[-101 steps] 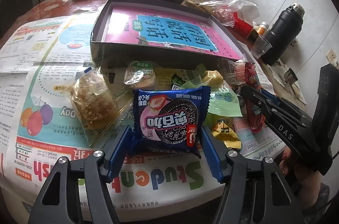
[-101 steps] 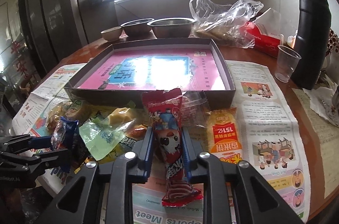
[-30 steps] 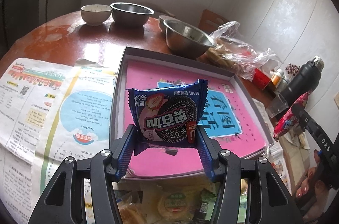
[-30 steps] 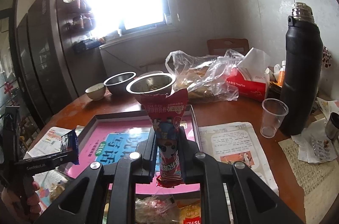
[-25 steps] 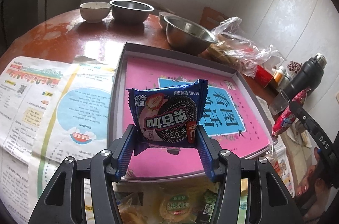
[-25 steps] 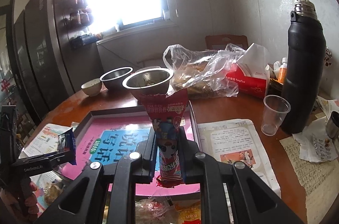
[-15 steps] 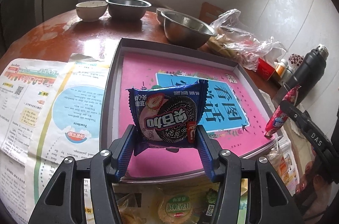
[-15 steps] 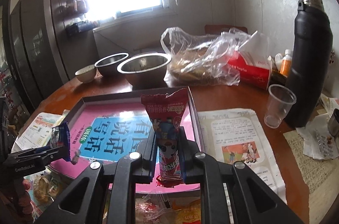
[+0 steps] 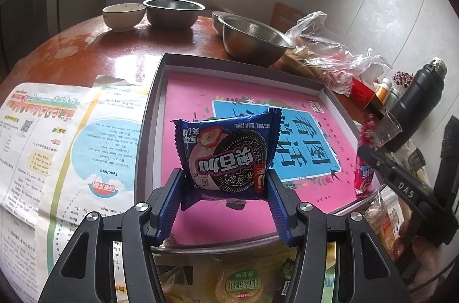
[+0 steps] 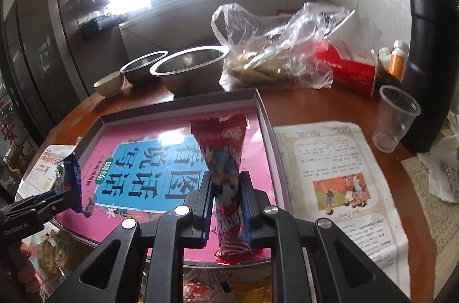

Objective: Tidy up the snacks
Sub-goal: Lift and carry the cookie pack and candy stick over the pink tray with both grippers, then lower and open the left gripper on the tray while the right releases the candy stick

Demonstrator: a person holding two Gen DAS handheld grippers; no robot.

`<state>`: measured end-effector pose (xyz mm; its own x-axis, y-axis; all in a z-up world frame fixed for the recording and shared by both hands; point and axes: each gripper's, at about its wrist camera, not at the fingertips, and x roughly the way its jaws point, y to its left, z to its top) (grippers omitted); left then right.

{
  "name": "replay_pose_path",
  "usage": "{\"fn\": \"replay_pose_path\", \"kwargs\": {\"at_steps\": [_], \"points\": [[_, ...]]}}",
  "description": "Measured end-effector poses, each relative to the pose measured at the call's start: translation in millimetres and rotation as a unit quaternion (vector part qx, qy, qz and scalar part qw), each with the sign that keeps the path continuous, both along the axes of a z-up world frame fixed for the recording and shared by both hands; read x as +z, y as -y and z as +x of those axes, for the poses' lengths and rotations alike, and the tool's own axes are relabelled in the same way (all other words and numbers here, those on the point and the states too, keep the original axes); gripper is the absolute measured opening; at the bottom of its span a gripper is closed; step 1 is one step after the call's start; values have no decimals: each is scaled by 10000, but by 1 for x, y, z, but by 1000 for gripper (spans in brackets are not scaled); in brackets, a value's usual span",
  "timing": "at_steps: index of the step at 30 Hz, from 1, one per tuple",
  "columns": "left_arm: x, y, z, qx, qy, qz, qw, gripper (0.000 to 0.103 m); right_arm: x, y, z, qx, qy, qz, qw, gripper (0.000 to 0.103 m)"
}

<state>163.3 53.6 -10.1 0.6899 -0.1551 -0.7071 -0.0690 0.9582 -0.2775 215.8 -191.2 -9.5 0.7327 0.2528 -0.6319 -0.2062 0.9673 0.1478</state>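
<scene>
Placement step, by the look of it: left tool (image 9: 225,189) clamped on the blue cookie packet (image 9: 226,152) above the near left of the pink-lined box (image 9: 301,91), right tool (image 10: 226,199) clamped on the red stick snack (image 10: 225,159) above its near right. Next (a judgement only), lowering each onto the pink floor well apart, then releasing. Around: steel bowls (image 10: 189,70) and plastic bag (image 10: 275,45) beyond the far wall, cup (image 10: 394,118) right on the tabletop (image 9: 86,42), loose snacks (image 9: 238,283) near; nothing blocking.

The right gripper (image 9: 362,152) bore "DAS" on its arm, the newspaper (image 9: 94,156) carried the heading "Teachers", and the box (image 9: 297,141) liner showed "看图说话".
</scene>
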Motion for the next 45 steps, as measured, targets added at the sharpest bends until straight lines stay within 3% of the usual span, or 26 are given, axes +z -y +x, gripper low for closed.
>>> {"fn": "replay_pose_path", "kwargs": {"at_steps": [19, 25, 45], "points": [[1, 2, 3, 34, -83, 128, 9999, 59, -10, 11, 6, -297, -284, 137, 9991, 19], [4, 2, 0, 36, -38, 93, 9999, 59, -9, 13, 4, -335, -307, 217, 9987, 27], [21, -1, -16, 24, 147, -15, 9999, 66, 8, 12, -8, -284, -21, 368, 9989, 33]]}}
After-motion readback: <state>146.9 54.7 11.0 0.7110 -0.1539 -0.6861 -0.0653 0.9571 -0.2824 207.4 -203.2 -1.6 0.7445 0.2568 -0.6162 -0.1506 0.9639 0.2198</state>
